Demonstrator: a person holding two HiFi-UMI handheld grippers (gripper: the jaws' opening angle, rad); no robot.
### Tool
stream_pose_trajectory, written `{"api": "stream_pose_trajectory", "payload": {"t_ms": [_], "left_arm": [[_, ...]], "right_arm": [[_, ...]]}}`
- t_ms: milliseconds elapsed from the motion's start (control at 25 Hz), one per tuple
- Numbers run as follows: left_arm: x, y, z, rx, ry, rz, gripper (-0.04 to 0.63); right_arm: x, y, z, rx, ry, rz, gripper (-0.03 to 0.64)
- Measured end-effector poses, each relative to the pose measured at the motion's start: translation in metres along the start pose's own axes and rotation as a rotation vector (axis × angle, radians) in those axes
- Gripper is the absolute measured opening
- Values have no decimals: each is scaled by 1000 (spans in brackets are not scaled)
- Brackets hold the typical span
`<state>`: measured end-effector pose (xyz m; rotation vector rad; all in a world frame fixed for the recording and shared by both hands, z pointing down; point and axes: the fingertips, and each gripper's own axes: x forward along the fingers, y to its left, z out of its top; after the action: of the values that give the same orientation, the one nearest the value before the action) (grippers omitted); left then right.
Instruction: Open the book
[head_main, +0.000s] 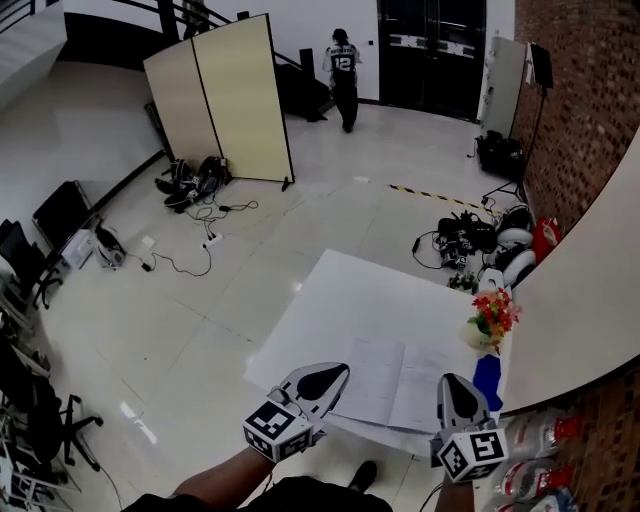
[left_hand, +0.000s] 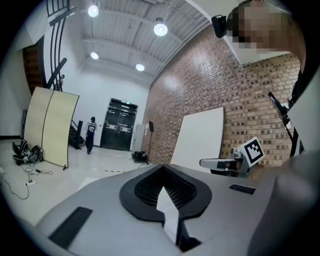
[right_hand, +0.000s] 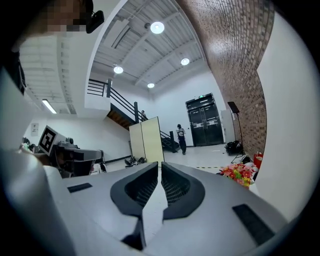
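The book (head_main: 395, 385) lies open on the white table (head_main: 340, 300), two pale pages facing up near the table's front edge. My left gripper (head_main: 338, 372) hovers over the book's left page, jaws together and nothing held. My right gripper (head_main: 452, 382) hangs above the book's right edge, also shut and empty. Both gripper views look level across the room, so the book is hidden in them. In the left gripper view the left gripper (left_hand: 162, 192) shows only a thin pale slit between its pads. The right gripper (right_hand: 160, 172) looks the same in its own view.
A pot of red and yellow flowers (head_main: 493, 315) and a blue object (head_main: 487, 380) stand at the table's right side, by a curved white board (head_main: 580, 300). Bottles (head_main: 530, 440) are at the lower right. A person (head_main: 343, 75), a folding screen (head_main: 225, 100) and floor cables lie beyond.
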<state>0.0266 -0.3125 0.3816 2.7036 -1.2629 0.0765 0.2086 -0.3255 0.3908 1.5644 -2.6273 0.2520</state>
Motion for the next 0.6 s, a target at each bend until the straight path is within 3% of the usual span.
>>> {"api": "stream_pose_trajectory", "payload": {"t_ms": [120, 360, 480, 600], "left_arm": [[-34, 5, -6, 14, 11, 20, -5], [-100, 10, -13, 7, -7, -49, -5], [-118, -10, -17, -20, 4, -93, -5], [-132, -40, -15, 1, -1, -122, -5]], "right_arm": [[-17, 33, 3, -29, -8, -42, 6], [-53, 110, -4, -12, 6, -87, 6], [-81, 132, -8, -45, 31, -113, 6], [-112, 140, -6, -45, 7, -123, 6]]}}
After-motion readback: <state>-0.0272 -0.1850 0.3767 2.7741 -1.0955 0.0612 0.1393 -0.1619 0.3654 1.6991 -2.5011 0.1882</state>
